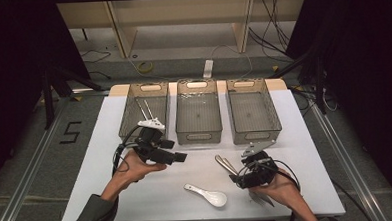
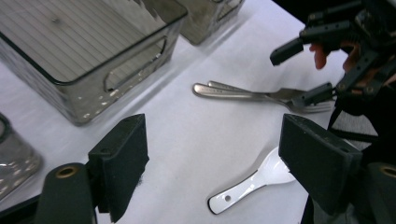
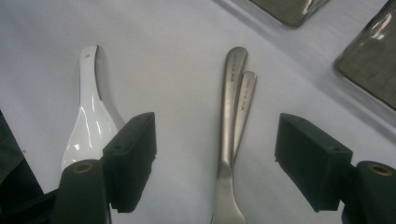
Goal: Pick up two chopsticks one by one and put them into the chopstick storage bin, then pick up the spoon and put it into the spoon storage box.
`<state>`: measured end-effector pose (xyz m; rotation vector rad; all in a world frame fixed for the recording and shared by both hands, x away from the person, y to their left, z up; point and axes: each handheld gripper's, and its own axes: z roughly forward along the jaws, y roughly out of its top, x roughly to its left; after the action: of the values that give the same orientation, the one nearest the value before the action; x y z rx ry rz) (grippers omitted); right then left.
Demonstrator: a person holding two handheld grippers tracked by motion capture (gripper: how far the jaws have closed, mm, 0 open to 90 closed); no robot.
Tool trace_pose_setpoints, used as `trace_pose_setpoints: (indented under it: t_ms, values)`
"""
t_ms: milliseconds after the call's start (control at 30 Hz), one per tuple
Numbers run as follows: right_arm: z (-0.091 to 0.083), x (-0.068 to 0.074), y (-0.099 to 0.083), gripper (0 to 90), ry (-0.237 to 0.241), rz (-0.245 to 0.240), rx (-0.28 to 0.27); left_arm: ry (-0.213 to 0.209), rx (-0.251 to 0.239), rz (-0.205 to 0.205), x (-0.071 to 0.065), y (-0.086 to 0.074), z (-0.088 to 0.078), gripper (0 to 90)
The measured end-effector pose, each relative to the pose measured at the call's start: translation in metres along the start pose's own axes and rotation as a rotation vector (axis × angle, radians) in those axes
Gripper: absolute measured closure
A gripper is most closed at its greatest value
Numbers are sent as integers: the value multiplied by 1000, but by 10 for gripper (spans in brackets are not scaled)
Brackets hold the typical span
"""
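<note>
A white ceramic spoon [image 1: 207, 195] lies on the white table near its front edge. Two steel utensils [image 1: 226, 163], at least one of them a fork, lie side by side to its right. My right gripper [image 1: 239, 171] is open and hovers over their fork ends. In the right gripper view the steel handles [image 3: 232, 107] run up between the spread jaws [image 3: 215, 158], untouched, and the white spoon [image 3: 91, 126] lies to the left. My left gripper [image 1: 175, 150] is open and empty and points right. In its own view the spoon [image 2: 252, 184] and the steel utensils [image 2: 243, 92] lie beyond its jaws [image 2: 212, 158].
Three clear plastic bins stand in a row at the back: the left bin [image 1: 129, 113] holds chopsticks [image 1: 145, 110], while the middle bin [image 1: 199, 133] and right bin [image 1: 271, 112] look bare. The left gripper view shows the right gripper [image 2: 303, 74] across the table.
</note>
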<state>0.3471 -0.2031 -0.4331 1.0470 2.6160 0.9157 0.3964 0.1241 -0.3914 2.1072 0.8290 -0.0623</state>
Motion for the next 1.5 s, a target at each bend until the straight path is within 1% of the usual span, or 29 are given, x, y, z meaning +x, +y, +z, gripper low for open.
trace_pose_setpoints:
  t_ms: [67, 167, 200, 267, 300, 333, 367, 400, 467, 500, 533, 600, 633, 667, 700, 767, 800, 867, 933, 1033, 1067, 1133, 1233, 1267, 1333, 1433, 1467, 1500]
  values:
    - [1, -2, -1, 300, 2, 0, -1, -1, 18, 25, -3, -1, 4, 228]
    - [1, -4, -2, 300, 9, 7, 2, -13, 38, 44, -8, -3, 10, 230]
    - [1, -4, -2, 300, 9, 7, 2, -18, 51, 52, -10, -5, 13, 230]
    - [2, -5, -3, 300, 12, 7, 0, -13, 83, 73, -14, -8, 18, 230]
    - [2, -5, -3, 300, 13, 5, 1, -9, 107, 95, -17, -11, 23, 230]
    - [2, -5, -3, 300, 13, 5, 1, -9, 107, 95, -17, -11, 23, 230]
    - [2, -5, -3, 300, 13, 2, 0, -9, 119, 105, -19, -12, 25, 230]
    - [2, -4, -3, 300, 14, 2, 0, -13, 137, 126, -21, -13, 30, 230]
    - [2, -4, -3, 300, 12, 1, 2, -14, 151, 140, -25, -15, 33, 230]
    - [2, -4, -3, 300, 12, 1, 2, -17, 161, 153, -26, -16, 35, 230]
    - [2, -4, -3, 300, 12, 2, 2, -17, 161, 153, -26, -16, 35, 230]
    - [2, -4, -3, 300, 11, 2, 2, -18, 180, 172, -29, -17, 39, 230]
    - [2, -5, -3, 301, 10, 2, 2, -17, 200, 185, -31, -19, 42, 230]
    - [2, -5, -3, 301, 10, 2, 2, -17, 200, 185, -31, -19, 42, 230]
    - [2, -5, -3, 300, 10, 1, 1, -17, 211, 196, -32, -20, 44, 230]
    - [2, -5, -3, 300, 10, 2, 1, -21, 231, 203, -34, -22, 47, 230]
    - [2, -5, -3, 300, 10, 2, 1, -18, 249, 218, -36, -23, 50, 230]
    - [2, -5, -3, 300, 11, 0, 3, -15, 256, 222, -37, -24, 51, 230]
    - [3, -5, -3, 300, 11, 3, 3, -19, 271, 237, -38, -25, 55, 230]
    - [3, -5, -4, 300, 17, 11, 8, -13, 291, 261, -39, -26, 60, 230]
    - [3, -6, -4, 300, 17, 11, 8, -17, 294, 258, -39, -27, 61, 230]
    - [3, -6, -4, 300, 17, 12, 8, -18, 299, 266, -39, -27, 63, 230]
    - [2, -6, -5, 300, 13, 7, 7, -17, 317, 291, -41, -30, 68, 230]
    - [1, -6, -5, 301, 12, 6, 8, -28, 325, 304, -42, -31, 70, 231]
    - [2, -6, -5, 300, 10, 5, 5, -32, 327, 305, -43, -32, 72, 232]
    - [2, -6, -4, 301, 11, 8, 11, -42, 344, 324, -43, -34, 76, 236]
    - [2, -5, -4, 301, 8, 0, 11, -40, 351, 329, -44, -35, 77, 240]
    - [2, -4, -4, 301, 8, -4, 9, -39, 362, 348, -46, -35, 80, 242]
